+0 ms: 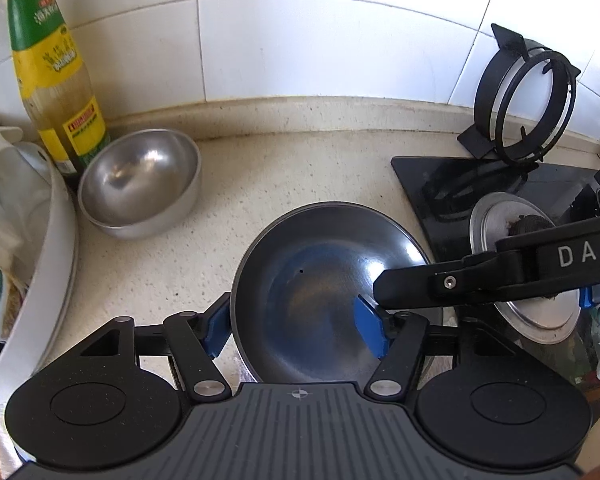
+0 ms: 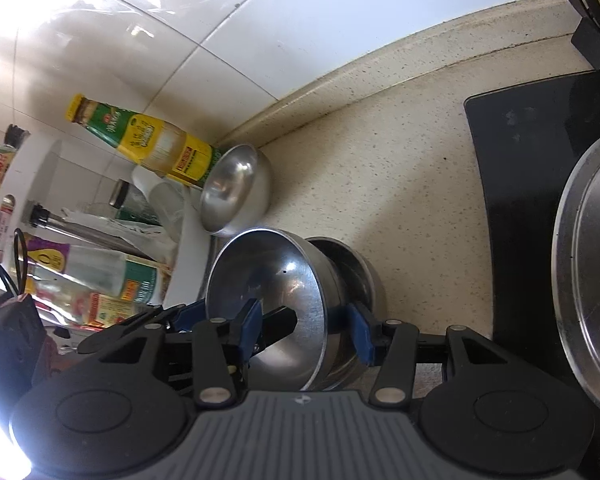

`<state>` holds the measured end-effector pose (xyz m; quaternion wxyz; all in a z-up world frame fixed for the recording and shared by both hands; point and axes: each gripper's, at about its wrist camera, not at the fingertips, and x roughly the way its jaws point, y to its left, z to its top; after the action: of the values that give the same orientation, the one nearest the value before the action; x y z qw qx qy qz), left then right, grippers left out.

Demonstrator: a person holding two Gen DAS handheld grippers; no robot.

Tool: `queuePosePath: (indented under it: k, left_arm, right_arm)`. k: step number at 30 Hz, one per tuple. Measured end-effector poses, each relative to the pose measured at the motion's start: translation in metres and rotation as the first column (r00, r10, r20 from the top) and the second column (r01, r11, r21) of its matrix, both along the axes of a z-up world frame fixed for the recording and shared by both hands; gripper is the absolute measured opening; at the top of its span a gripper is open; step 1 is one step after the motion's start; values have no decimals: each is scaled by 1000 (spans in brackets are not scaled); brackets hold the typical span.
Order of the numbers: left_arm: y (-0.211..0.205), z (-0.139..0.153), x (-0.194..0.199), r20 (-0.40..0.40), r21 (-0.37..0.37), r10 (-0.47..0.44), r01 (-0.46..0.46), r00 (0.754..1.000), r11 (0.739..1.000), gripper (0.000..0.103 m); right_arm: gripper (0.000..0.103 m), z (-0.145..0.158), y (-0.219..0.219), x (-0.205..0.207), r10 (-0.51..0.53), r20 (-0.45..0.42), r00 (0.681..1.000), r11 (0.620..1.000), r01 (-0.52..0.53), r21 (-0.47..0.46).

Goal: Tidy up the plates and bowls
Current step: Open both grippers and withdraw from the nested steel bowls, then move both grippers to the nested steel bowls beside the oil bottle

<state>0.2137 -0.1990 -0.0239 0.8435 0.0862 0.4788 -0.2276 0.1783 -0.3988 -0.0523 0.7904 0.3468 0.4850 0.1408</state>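
Note:
A wide steel bowl (image 1: 324, 280) (image 2: 276, 304) sits tilted on top of a smaller steel bowl (image 2: 352, 264) on the speckled counter. My left gripper (image 1: 293, 329) is open and straddles the wide bowl's left rim, one blue pad outside and one inside. My right gripper (image 2: 305, 331) reaches in from the right, its jaws partly spread across the right wall of the stack. One of its fingers (image 1: 416, 284) lies inside the bowl; I see no firm pinch. A third steel bowl (image 1: 140, 184) (image 2: 236, 192) stands at the back left.
A green and yellow sauce bottle (image 1: 48, 64) (image 2: 148, 140) stands by the tiled wall. A white tray (image 1: 48, 280) of bottles and packets lies left. At right are a black glass hob (image 1: 500, 184), a steel burner disc (image 1: 520, 272) and an upended pot ring (image 1: 524, 108).

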Motion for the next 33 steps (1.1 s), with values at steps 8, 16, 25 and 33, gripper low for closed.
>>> queuePosePath:
  k: [8,16,25,33]
  left_arm:
    - [6,7,5,29,-6,18,-18,999,1000,70]
    - [21,6,9,53,0,61,-61,997,998,72]
    - [58,3,33,31,-2,190,-190,981,982,74]
    - [67,-5,50,22,3,259,-260,966,966,78]
  right_arm:
    - [54,9,-1,1,18,36,999,998,-16,-63]
    - [54,20,-4,7,17,67,998,992,-8,-127]
    - [54,30,24,49,84,95,992,985,-68,-158]
    - [54,24,69,120,173,91,981,960,-147,-238]
